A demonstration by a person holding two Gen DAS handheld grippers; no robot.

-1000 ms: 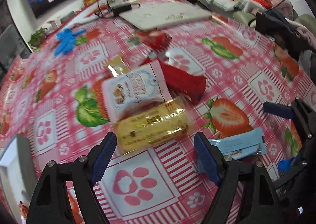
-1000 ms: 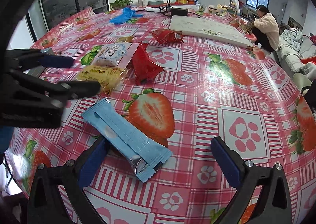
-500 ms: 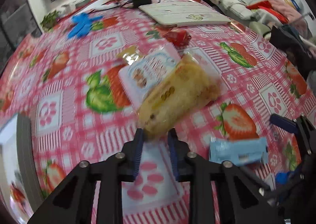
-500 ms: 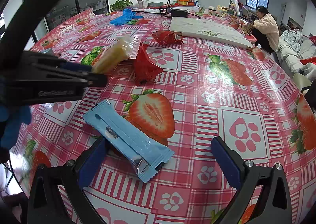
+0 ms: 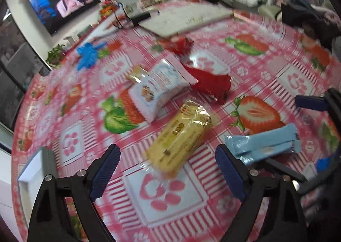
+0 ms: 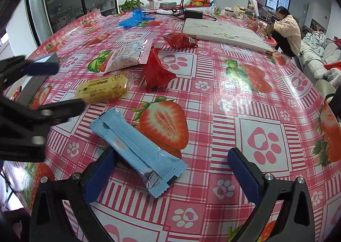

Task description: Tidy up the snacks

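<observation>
Yellow cellophane caught the light where the wafer pack (image 5: 180, 138) lay flat on the strawberry-print tablecloth (image 5: 213, 195), angled away from me between the spread fingers of my left gripper (image 5: 168, 169). Neither pad touched it; the jaws stood wide, holding nothing, placed as I judged to take the pack across its narrow width.

My right gripper (image 6: 170, 173) was likewise fully parted and empty, low over the light blue bar wrapper (image 6: 136, 150). That wrapper ran diagonally, its crimped near end lying inside the gap and close to my left-hand pad (image 6: 100, 176), so I reckoned the gripper was set to take it by that end.

Beyond the wafers sat the white-and-pink biscuit bag (image 5: 157, 90), and against its far edge the crumpled red wrapper (image 5: 211, 86); a second red snack bag (image 6: 180, 40) rested well apart, near the white board (image 6: 223, 33). A small gold packet (image 5: 136, 74) peeked from behind the biscuit bag.

At my left, a white-rimmed tray (image 5: 27, 169) sat at the table edge, possibly where the snacks belonged; I could not tell what it held. By my judgement the sorting had scarcely begun, since every snack in sight lay loose on the cloth.
</observation>
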